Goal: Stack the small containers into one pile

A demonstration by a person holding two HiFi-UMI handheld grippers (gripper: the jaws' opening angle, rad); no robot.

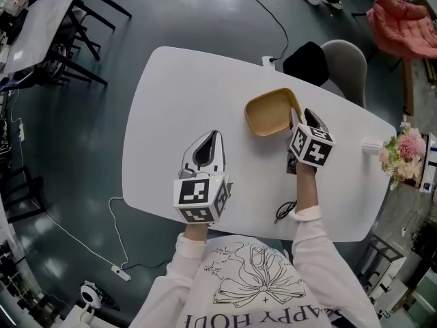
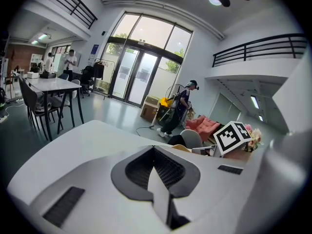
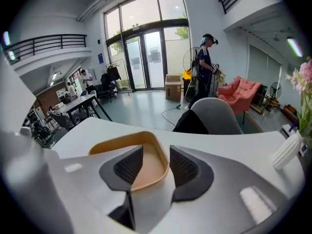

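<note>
The tan container (image 1: 270, 111) may be 1 or several nested, unclear. The right gripper (image 3: 156, 150) is spread astride its 4 o'clock rim. The left gripper (image 2: 153, 149) is pressed together, empty. The shirt (image 1: 252, 285) print is cut off: "APPY HOU".

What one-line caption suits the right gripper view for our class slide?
Right gripper, fingers open, straddles the rim of a tan container on the white table.

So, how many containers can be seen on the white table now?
1. The tan container lies on the white table, its near rim between the open jaws of the right gripper. It may be several nested together; I cannot tell.
</note>
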